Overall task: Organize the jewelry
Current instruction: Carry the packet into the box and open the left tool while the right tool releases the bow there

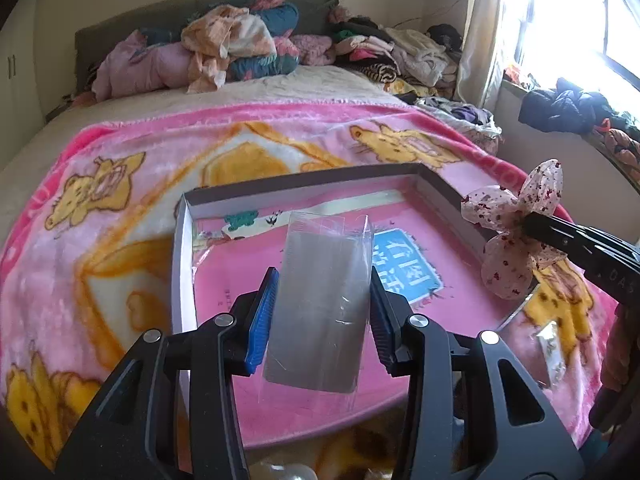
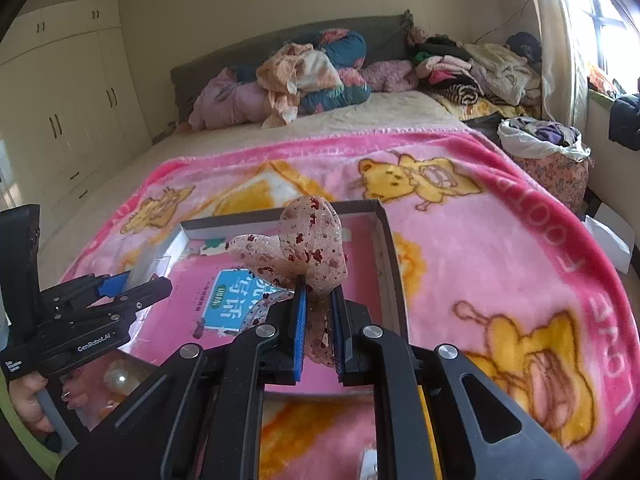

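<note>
2 wrist fisheyes, both tilted down over the bed toward the headboard.

The left wrist view looks along the left gripper [image 1: 320,316], close above the shallow pink box [image 1: 184,248], and catches the right gripper [image 1: 532,228] at its right edge. The right wrist view looks along the right gripper [image 2: 318,320] from a spot further right, with the left gripper [image 2: 132,284] at its left edge. Both share the box, the bear-print blanket [image 2: 500,248] and the heaped clothes [image 1: 236,48].

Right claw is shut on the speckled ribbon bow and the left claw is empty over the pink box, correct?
Not quite: the left claw is not empty; the left wrist view shows it holding a clear plastic sleeve over the pink box. The right claw does grip the ribbon bow.
</note>
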Motion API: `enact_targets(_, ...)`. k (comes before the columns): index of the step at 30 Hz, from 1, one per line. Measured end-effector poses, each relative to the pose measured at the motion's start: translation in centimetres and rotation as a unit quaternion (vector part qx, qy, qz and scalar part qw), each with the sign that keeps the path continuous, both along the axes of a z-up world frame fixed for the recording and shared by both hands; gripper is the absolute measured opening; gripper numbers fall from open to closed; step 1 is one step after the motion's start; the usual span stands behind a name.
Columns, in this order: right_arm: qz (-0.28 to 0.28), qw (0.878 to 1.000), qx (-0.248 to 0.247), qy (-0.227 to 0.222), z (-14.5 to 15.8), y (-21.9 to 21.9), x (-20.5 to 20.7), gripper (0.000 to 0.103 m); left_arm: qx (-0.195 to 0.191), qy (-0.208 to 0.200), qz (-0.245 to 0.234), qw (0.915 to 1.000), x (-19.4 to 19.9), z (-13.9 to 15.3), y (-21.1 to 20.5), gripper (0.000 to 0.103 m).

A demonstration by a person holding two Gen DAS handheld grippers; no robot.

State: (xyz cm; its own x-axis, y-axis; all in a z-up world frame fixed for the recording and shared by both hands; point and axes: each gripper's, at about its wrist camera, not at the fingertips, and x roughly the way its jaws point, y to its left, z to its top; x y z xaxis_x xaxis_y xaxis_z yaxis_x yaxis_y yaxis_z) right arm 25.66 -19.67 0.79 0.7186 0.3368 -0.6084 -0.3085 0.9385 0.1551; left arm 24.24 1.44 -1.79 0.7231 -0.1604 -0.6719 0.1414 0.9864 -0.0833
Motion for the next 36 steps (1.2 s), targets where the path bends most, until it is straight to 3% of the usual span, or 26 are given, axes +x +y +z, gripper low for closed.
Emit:
enact_targets(13, -0.006, 0.998, -0.010, 0.060, -4.0, 0.6, 2.9, 0.011, 0.006, 0.044, 0.002, 0.9990, 1.4, -3.2, 0.2, 0.034)
enact_targets(19, -0.015, 0.998, -0.014, 0.067, -4.8, 0.0, 2.6, 0.017, 0.008, 0.044, -0.002, 0.9990, 1.3, -3.4, -0.1, 0.035)
enact_targets(26, -0.020, 0.998, -0.017, 0.054, -4.5, -0.4, 1.0, 0.035, 0.006, 0.043, 0.006, 0.9991, 1.3, -3.4, -0.1, 0.037)
enact_targets(28, -0.021, 0.998, -0.017, 0.048, -4.3, -0.6, 0.5, 0.040, 0.006, 0.039, 0.010, 0.9992, 1.1, -3.3, 0.0, 0.046)
enact_targets(36, -0.029, 0.999, -0.013, 0.025, -3.1, -1.3, -2.0, 0.056, 0.001, 0.028, 0.017, 0.9995, -0.2, -2.6, 0.3, 0.061)
